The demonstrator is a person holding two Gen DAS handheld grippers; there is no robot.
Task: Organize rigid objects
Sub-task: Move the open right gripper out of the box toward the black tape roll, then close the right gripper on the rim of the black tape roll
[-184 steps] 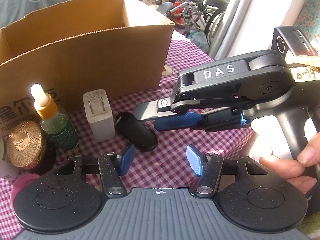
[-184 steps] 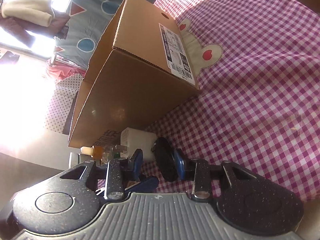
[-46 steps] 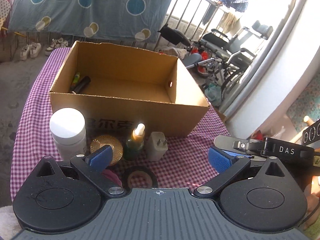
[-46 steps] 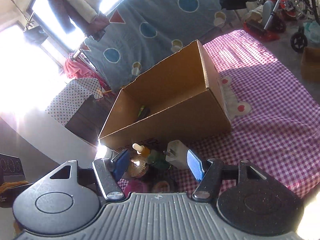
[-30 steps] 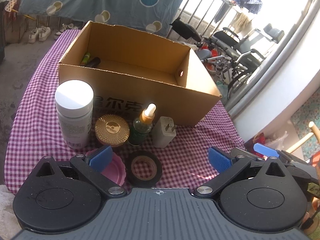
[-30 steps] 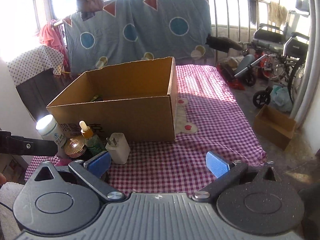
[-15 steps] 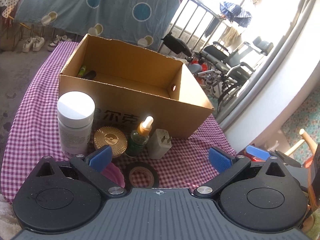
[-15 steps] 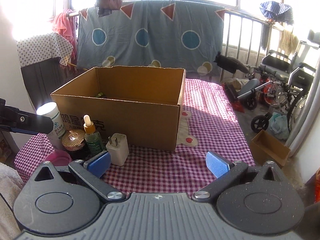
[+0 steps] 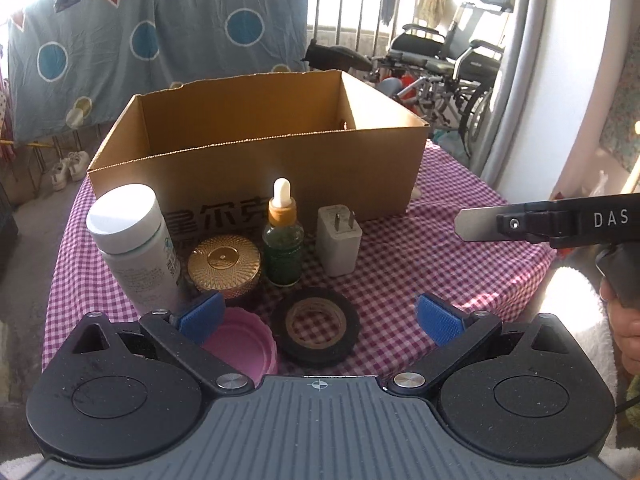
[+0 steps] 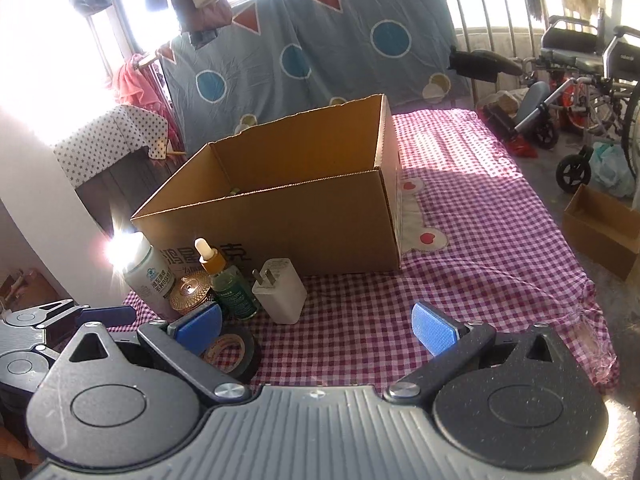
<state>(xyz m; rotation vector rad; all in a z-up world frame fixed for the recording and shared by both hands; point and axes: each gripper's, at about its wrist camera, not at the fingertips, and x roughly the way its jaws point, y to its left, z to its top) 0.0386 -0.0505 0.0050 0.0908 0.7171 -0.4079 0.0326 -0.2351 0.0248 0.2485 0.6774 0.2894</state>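
While both grippers gape: one box (image 9: 256, 168), six items in front.

A blue quilt (image 10: 320, 52) with circles and triangles hangs behind the checked tablecloth (image 10: 480, 248). A wheelchair (image 9: 448, 64) stands right, white sneakers (image 9: 68, 166) left.
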